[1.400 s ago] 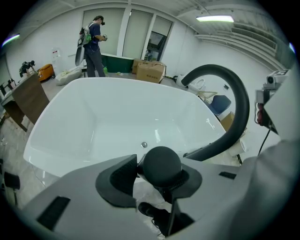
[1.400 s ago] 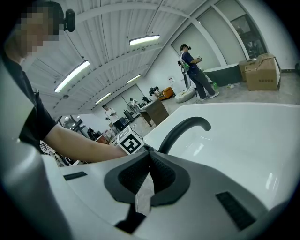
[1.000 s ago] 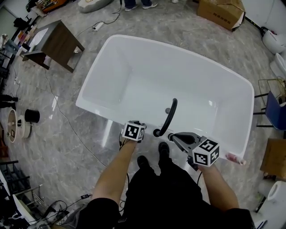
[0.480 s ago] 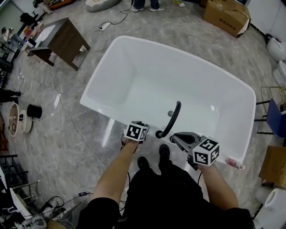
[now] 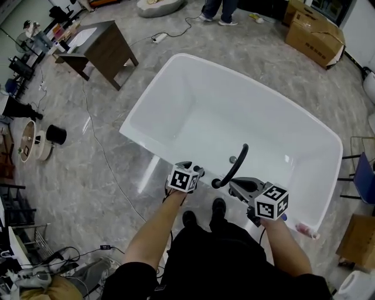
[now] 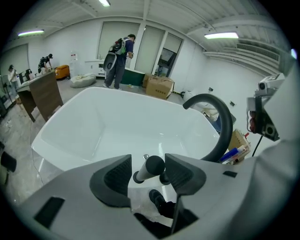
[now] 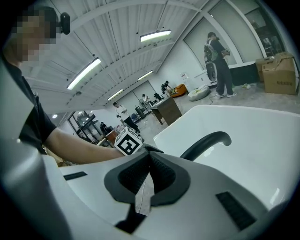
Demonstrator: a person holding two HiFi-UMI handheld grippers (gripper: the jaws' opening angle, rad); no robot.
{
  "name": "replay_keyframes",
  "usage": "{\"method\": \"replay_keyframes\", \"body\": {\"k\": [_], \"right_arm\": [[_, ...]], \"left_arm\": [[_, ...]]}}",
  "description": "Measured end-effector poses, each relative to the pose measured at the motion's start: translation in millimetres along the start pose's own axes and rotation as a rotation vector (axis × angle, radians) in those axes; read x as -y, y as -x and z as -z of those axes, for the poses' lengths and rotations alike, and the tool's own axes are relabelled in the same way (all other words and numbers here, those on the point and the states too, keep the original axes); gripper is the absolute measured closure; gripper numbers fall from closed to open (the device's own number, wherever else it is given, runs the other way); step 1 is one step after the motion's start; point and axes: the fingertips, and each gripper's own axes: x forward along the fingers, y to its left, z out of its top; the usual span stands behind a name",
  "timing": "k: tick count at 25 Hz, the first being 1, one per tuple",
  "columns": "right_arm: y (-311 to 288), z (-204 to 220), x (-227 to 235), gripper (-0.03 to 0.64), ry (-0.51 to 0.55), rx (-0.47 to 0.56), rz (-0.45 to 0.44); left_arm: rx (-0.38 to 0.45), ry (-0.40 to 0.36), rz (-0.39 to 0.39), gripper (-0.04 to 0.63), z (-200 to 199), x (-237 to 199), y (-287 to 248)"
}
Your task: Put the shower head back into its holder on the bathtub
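Observation:
The white bathtub [image 5: 176, 76] lies in front of me, with a black arched faucet spout [image 5: 237, 161] on its near rim. In the left gripper view the shower head's black handle [image 6: 149, 168] stands upright at the rim, between the jaws of my left gripper [image 6: 146, 172]. Those jaws have just been opening; a gap shows beside the left pad and neither pad presses on the handle. My left gripper [image 5: 196, 171] hovers over the near rim, left of the spout. My right gripper [image 5: 234, 186] is right of the spout, shut, with nothing between its pads [image 7: 140, 174].
A brown table [image 5: 105, 50] stands beyond the tub's left end, and cardboard boxes [image 5: 313, 32] beyond its right. A person [image 5: 220, 12] stands behind the tub. A cable [image 5: 102, 146] runs along the floor on the left. Small toiletries [image 5: 304, 227] lie on the rim's near right corner.
My left gripper has lifted a little off the tub's near rim and its jaws have spread. My right gripper has shifted slightly. The head view has swung, so the tub sits further right.

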Motion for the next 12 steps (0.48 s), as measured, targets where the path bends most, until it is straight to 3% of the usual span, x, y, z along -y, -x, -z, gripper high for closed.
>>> {"method": "replay_keyframes", "body": {"k": [7,12], "right_arm": [[-7.9,-20.6,-8.1,0.598,0.021,0.011,-0.067],[-13.7,-30.3,-12.8,0.598,0.038,0.013,-0.113]], "left_arm": [[0.071,0.006,-0.038,0.359,-18.8,2.9,35.3],[0.159,0.028,-0.111,0.359,-30.6,-2.8,68.3]]}}
